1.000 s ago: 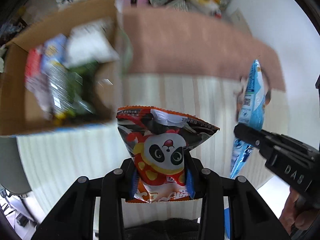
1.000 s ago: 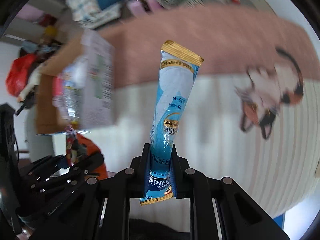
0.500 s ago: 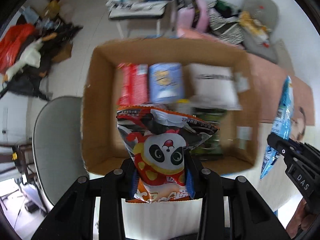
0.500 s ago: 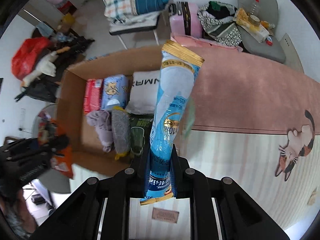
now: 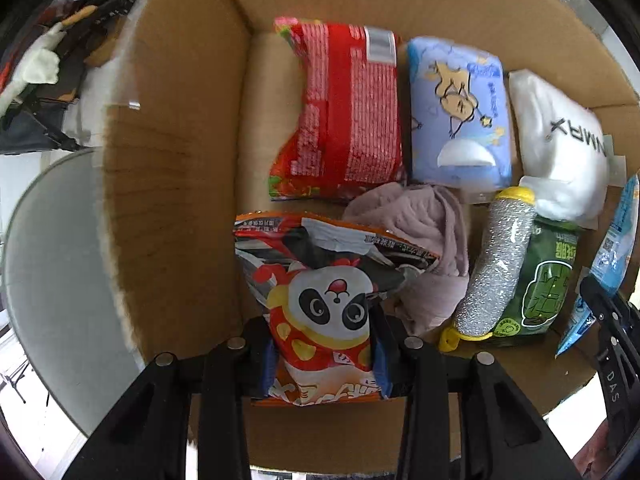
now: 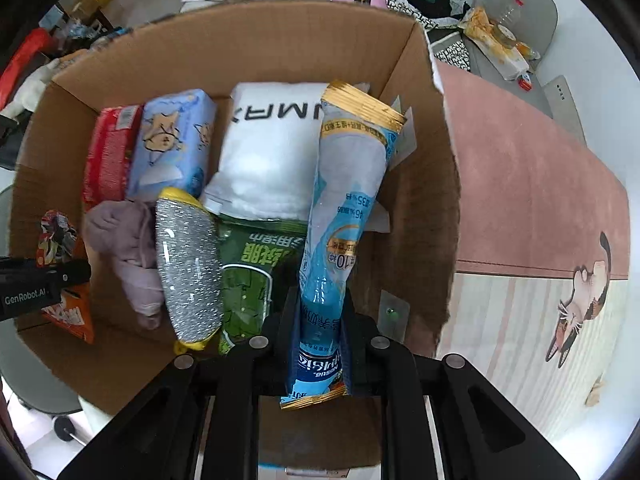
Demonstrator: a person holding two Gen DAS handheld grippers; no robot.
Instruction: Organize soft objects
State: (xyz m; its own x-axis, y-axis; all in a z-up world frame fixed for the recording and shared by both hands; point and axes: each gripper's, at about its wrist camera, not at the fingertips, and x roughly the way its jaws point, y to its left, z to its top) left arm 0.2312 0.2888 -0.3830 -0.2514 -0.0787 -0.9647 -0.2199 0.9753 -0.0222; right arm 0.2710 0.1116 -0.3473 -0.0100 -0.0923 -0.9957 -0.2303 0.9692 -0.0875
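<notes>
My left gripper (image 5: 322,344) is shut on a panda snack bag (image 5: 324,300), held over the near left part of the open cardboard box (image 5: 172,184). My right gripper (image 6: 320,320) is shut on a long blue snack packet (image 6: 344,216), held upright over the box's right side (image 6: 424,216). The box holds a red packet (image 5: 344,108), a blue tissue pack (image 5: 460,116), a white towel (image 6: 272,152), a mauve cloth (image 5: 424,256), a silver scrubber (image 6: 188,268) and a green packet (image 6: 248,276). Each gripper shows in the other's view, the right (image 5: 608,320) and the left (image 6: 44,284).
A pink and striped mat with a cat print (image 6: 576,300) covers the table right of the box. A grey chair (image 5: 52,280) stands at the box's left. Clothes, bags and another chair (image 6: 516,20) lie beyond the box.
Both grippers have moved left from over the mat to over the box and closer to its contents, each still holding its packet.
</notes>
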